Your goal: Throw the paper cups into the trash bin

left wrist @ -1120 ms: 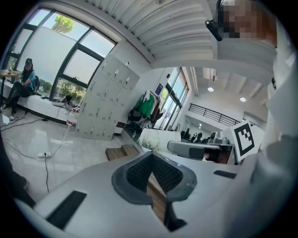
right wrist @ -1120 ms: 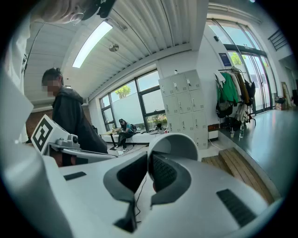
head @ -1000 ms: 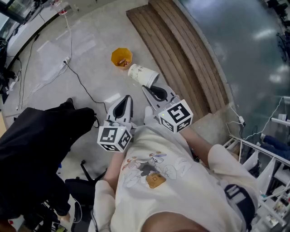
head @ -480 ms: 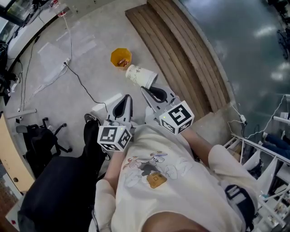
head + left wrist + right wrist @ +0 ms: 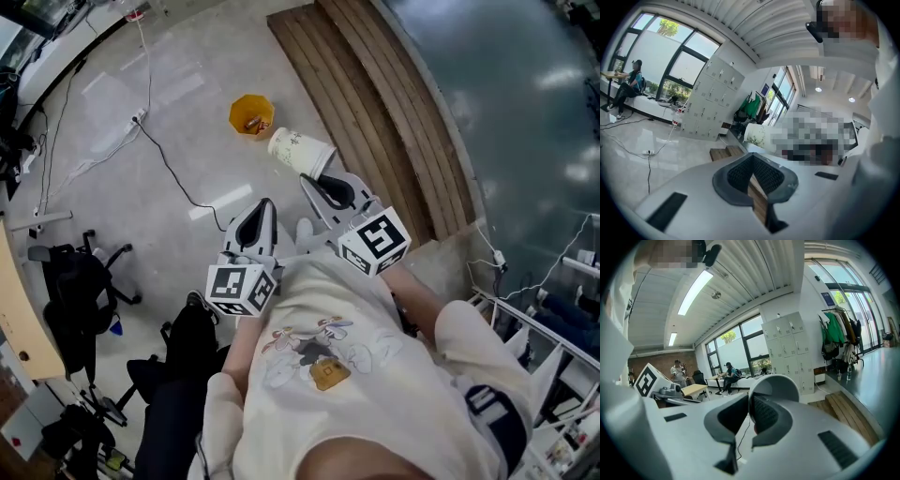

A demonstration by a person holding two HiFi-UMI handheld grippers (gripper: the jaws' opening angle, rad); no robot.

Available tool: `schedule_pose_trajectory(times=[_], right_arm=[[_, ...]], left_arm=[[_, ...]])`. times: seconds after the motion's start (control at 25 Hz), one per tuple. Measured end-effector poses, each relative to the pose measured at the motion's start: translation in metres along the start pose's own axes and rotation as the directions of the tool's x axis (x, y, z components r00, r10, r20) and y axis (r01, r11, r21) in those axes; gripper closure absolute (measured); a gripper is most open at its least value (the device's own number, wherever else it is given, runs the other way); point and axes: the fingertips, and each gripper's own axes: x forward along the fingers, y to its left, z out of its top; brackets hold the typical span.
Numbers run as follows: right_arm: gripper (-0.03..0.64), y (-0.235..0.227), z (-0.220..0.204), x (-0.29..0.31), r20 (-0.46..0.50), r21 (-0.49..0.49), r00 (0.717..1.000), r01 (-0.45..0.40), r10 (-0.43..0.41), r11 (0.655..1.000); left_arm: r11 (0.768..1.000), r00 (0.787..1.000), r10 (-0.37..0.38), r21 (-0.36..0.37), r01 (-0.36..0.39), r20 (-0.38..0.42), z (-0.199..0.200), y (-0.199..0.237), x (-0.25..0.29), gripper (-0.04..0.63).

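Paper cup [image 5: 300,153] is hanging pinched by its rim in our right gripper [image 5: 315,182], near the orange trash bin [image 5: 250,116], while our left gripper [image 5: 262,210] is idling clenched on nothing; we are needing to bring that 1 cup squarely over the bin's mouth, low, before releasing.

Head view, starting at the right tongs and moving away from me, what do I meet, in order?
right tongs, shut on the cup's rim → paper cup → orange trash bin on the floor
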Motion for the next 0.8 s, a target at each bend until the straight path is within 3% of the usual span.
schedule_pose_trajectory(times=[0.32,0.8], right_arm=[[0.592,-0.028,0.009,0.059,-0.031,0.015,0.999,0.015,-0.014,1.0],[0.592,-0.065,0.039,0.222,-0.132,0.008,0.988,0.077,-0.075,0.997]], left_arm=[[0.999,1.0,-0.002,-0.038,0.002,-0.012,0.026,0.05,0.04,0.591],[0.994,0.995,-0.089,-0.075,0.085,-0.047,0.12,0.19,0.117,0.591]])
